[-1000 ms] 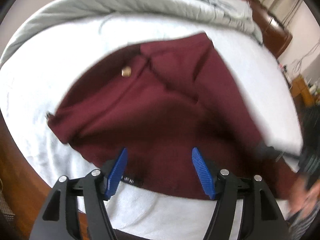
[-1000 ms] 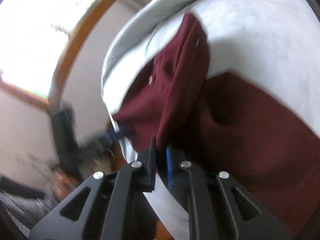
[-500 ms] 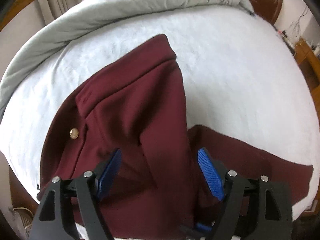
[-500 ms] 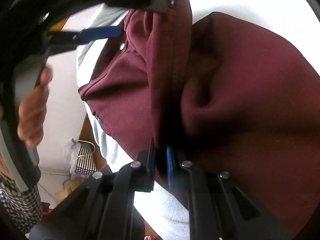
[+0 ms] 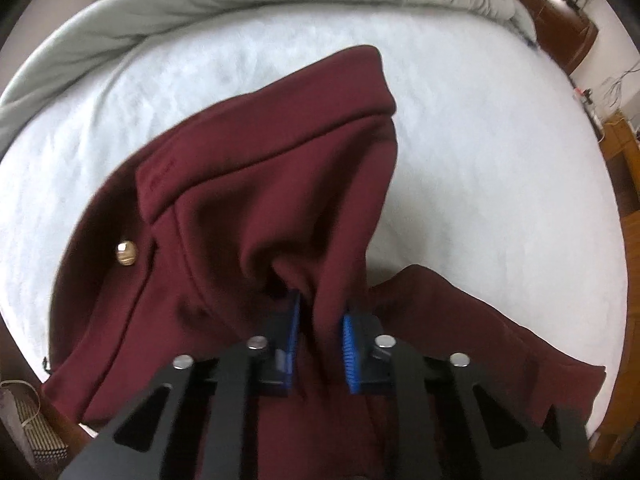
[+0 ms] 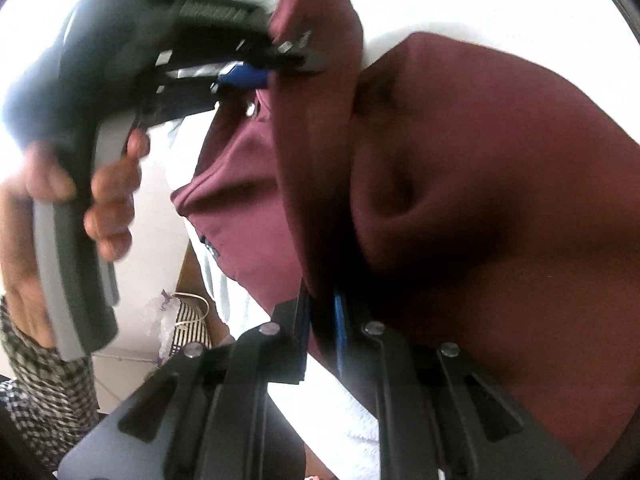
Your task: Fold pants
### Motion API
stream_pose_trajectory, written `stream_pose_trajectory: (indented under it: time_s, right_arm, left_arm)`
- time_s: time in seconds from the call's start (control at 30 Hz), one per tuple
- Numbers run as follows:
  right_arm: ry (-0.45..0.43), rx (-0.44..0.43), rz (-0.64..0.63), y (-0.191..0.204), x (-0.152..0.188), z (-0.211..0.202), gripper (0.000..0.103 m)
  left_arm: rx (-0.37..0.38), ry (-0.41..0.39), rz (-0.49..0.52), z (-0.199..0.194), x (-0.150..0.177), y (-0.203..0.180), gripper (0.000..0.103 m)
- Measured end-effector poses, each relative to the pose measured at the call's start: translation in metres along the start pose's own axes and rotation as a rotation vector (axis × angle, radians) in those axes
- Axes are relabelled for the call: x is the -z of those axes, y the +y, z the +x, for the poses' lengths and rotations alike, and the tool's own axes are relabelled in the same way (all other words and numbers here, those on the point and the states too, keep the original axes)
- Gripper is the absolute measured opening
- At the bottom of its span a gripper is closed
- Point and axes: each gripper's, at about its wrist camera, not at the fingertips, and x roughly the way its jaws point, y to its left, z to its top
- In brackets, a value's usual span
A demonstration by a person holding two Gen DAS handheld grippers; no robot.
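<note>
Dark red pants [image 5: 280,184] lie partly folded on a white bed [image 5: 480,140], the waistband and a brass button [image 5: 125,259] towards the left. My left gripper [image 5: 322,308] points steeply down, its jaws closing on a raised fold of the fabric, which the blue pads [image 5: 294,320] pinch. In the right wrist view the pants [image 6: 460,160] hang as a lifted ridge. My right gripper [image 6: 320,304] holds the near edge of that ridge; its jaws are opening slightly, with cloth still pressed between them. The left gripper [image 6: 288,66], held by a hand [image 6: 112,200], grips the far end.
A grey duvet [image 5: 200,12] is bunched along the far side of the bed. A brown headboard [image 5: 560,20] and wooden furniture [image 5: 620,140] stand at the right. A striped bag [image 6: 188,320] sits on the floor beside the bed. Bare sheet lies right of the pants.
My left gripper swung across over the pants and went from wide open to closed on a fold. My right gripper kept its hold and sank a little.
</note>
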Motion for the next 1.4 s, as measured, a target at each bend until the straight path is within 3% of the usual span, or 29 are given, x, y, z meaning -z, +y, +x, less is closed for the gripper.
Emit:
stream_pose_trajectory:
  time_s: [0.07,0.17,0.3,0.47,0.63,0.67,0.73,0.77,0.8,0.87,0.93,1.0,1.07,1.2,1.3,1.4]
  right_arm:
    - [-0.012,-0.013,-0.001,0.001,0.002,-0.010,0.027]
    - [-0.039,-0.012,-0.014,0.002,0.009,-0.027,0.032]
    - [-0.063,0.008,-0.003,-0.004,0.021,-0.049,0.038]
    - [-0.073,0.038,0.048,-0.020,0.040,-0.074,0.040]
    - [-0.071,0.084,0.121,-0.038,0.054,-0.081,0.040]
    - [-0.071,0.090,0.129,-0.040,0.056,-0.083,0.040]
    - [-0.077,0.104,0.140,-0.043,0.063,-0.086,0.040]
    - [-0.079,0.105,0.142,-0.044,0.071,-0.085,0.040]
    - [-0.090,0.117,0.168,-0.046,0.074,-0.089,0.040]
    - [-0.098,0.128,0.183,-0.048,0.078,-0.094,0.041]
    - [-0.102,0.133,0.191,-0.049,0.080,-0.093,0.041]
    - [-0.105,0.142,0.199,-0.050,0.084,-0.094,0.041]
    - [-0.110,0.146,0.206,-0.049,0.085,-0.094,0.041]
    - [-0.119,0.166,0.237,-0.060,0.095,-0.101,0.041]
    - [-0.130,0.157,0.281,-0.069,0.101,-0.104,0.039]
    - [-0.158,0.178,0.280,-0.068,0.107,-0.119,0.043]
  left_arm:
    - [-0.002,-0.069,-0.012,-0.019,0.013,0.009,0.010]
    - [0.015,-0.171,-0.053,-0.047,0.038,0.028,0.010]
    - [0.025,-0.251,-0.136,-0.068,0.088,0.058,0.011]
    - [0.048,-0.245,-0.262,-0.061,0.137,0.089,0.011]
    - [0.145,-0.204,-0.385,-0.025,0.162,0.116,0.014]
    - [0.180,-0.211,-0.416,-0.024,0.163,0.121,0.016]
    - [0.243,-0.220,-0.459,-0.025,0.159,0.128,0.035]
    - [0.267,-0.219,-0.480,-0.024,0.157,0.129,0.055]
    - [0.289,-0.219,-0.504,-0.025,0.153,0.131,0.067]
    - [0.284,-0.193,-0.516,-0.019,0.144,0.131,0.072]
    - [0.273,-0.193,-0.527,-0.018,0.132,0.132,0.067]
    - [0.188,-0.156,-0.514,-0.016,0.130,0.133,0.027]
    - [0.175,-0.154,-0.506,-0.017,0.130,0.139,0.015]
    - [0.096,-0.130,-0.419,-0.004,0.138,0.144,0.015]
    - [0.045,-0.152,-0.354,-0.011,0.135,0.131,0.014]
    - [0.032,-0.187,-0.332,-0.026,0.136,0.121,0.018]
